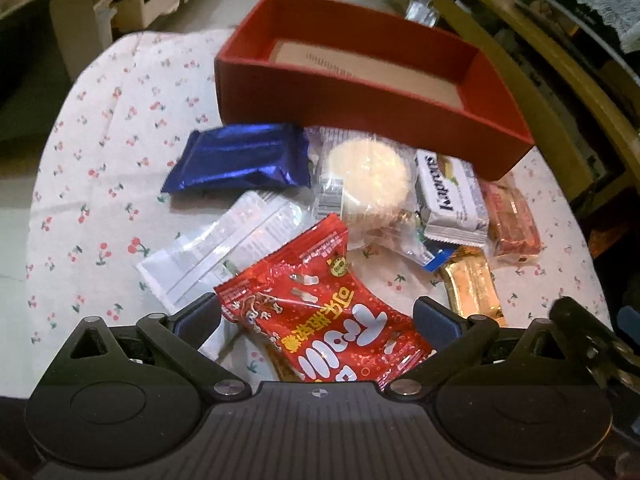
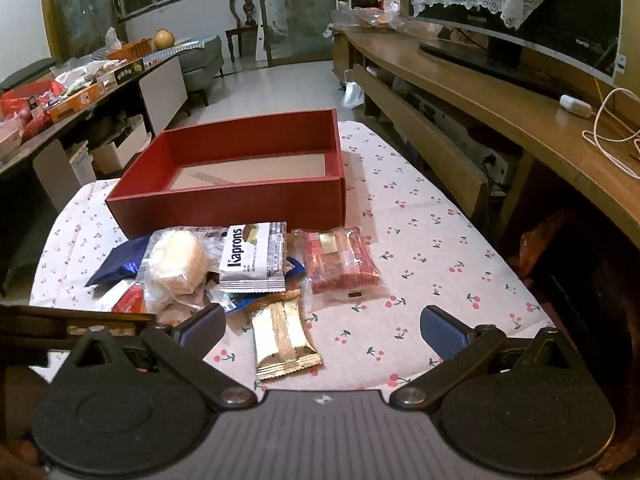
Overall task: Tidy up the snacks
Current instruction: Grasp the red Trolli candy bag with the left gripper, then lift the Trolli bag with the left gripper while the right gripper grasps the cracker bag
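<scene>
Jaws wide — snacks (image 2: 256, 268) heaped, wrapped

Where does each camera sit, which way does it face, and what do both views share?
Left wrist: on the left hand-held gripper, tilted steeply down at the red snack bag; its open fingers show.
Right wrist: on the right hand-held gripper, facing across the table into the room; its open fingers show.
Shared: red box, gold bar.

Left wrist view steeply down, close over snack pile (image 1: 360, 208); right shallower, farther; shared red box (image 2: 240, 204).
</scene>
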Motion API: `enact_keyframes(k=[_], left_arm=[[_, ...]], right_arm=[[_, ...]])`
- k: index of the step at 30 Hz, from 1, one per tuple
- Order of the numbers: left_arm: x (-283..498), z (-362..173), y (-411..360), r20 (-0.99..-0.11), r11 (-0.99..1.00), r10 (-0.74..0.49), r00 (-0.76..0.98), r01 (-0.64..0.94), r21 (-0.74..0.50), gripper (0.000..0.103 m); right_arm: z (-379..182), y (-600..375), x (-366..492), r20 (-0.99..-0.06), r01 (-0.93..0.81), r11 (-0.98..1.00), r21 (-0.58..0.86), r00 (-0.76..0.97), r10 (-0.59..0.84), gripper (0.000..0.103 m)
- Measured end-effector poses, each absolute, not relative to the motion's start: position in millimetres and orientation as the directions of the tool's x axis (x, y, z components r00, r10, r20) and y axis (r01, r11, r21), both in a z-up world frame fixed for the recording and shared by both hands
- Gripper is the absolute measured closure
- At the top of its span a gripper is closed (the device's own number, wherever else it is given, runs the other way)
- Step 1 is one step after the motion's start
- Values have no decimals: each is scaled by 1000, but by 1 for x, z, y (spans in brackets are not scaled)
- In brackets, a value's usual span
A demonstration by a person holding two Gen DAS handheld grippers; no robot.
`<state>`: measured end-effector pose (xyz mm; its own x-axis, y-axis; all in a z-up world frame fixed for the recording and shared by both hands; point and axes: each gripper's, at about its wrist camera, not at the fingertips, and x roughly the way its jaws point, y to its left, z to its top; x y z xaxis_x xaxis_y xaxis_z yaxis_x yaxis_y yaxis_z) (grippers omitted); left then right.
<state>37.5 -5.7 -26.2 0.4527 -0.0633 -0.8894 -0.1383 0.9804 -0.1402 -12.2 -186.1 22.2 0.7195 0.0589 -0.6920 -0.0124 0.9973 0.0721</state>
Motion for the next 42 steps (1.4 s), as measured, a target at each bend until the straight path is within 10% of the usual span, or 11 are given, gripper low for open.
enact_keyframes(k=[20,42], left_arm=[[16,-25,36,-896,974,-118,428,-127,-189,39],[4,-13,63,-868,951,-209,450,-113,-288,43]], right_arm=[[13,-162,-8,-731,-102,993,56,674,110,0],[-6,-129,-3,-789,-185,983,-7,605,108,0]])
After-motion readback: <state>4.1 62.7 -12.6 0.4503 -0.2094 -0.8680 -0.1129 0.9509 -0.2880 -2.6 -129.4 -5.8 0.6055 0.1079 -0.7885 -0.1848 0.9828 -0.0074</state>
